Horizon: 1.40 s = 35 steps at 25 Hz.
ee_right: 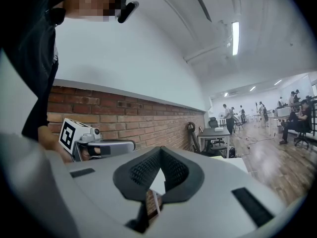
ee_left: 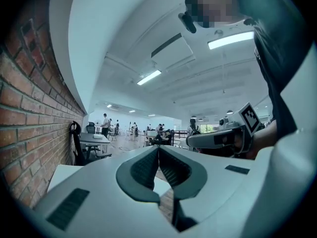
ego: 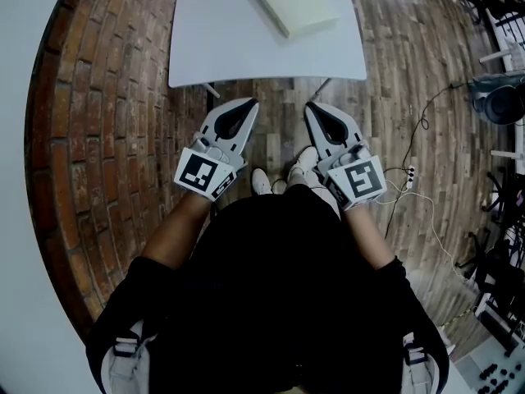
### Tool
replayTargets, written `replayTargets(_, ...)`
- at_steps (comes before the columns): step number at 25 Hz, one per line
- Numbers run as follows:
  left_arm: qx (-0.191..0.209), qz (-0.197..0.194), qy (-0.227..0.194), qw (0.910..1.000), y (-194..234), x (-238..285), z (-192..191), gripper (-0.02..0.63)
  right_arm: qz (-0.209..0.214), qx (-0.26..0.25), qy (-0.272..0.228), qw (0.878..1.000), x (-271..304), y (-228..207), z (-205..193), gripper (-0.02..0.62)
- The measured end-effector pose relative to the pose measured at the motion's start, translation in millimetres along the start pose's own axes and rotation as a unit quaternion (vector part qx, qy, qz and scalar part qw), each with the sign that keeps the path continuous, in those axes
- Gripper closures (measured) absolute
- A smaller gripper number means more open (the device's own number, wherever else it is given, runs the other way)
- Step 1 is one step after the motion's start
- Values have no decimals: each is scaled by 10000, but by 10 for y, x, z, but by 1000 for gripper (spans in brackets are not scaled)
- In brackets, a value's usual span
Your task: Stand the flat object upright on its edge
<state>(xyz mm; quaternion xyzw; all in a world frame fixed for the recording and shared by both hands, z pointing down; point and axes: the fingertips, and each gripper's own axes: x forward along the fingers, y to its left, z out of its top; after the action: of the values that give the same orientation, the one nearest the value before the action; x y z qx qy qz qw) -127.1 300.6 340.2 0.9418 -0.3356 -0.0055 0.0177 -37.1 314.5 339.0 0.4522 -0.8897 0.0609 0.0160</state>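
Note:
A pale yellow flat book [ego: 294, 3] lies flat on the small white table [ego: 213, 48], toward its far right corner. Both grippers hang below the table's near edge, above the wooden floor and close to the person's lap. My left gripper [ego: 251, 103] is shut with nothing between its jaws, its tip just short of the table edge. My right gripper [ego: 312, 107] is shut and empty too. In the left gripper view the left gripper [ee_left: 158, 148] points level into the room with jaws together. The right gripper [ee_right: 159, 150] shows the same in its own view.
A brick wall [ego: 78, 130] runs along the left. Cables and a power strip [ego: 409, 177] lie on the floor at the right, with chairs and equipment [ego: 500, 101] beyond. The person's white shoes [ego: 261, 180] rest under the grippers. A distant desk [ee_right: 218, 133] and people stand far off.

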Motion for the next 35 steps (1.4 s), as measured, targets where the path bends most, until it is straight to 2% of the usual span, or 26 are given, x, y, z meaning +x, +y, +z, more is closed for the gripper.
replayTargets(9, 157, 165, -63, 9997, 101, 412, 186, 586, 190, -115, -39, 9997, 255, -456, 127, 589)
replayTargets(23, 114, 351, 119, 9992, 224, 1018, 104, 586, 289, 5, -22, 9996, 423, -1105, 147, 589)
replayTargets(35, 243, 467, 213, 9984, 49, 1586, 117, 586, 525, 20, -60, 9986, 386, -1613, 191, 589)
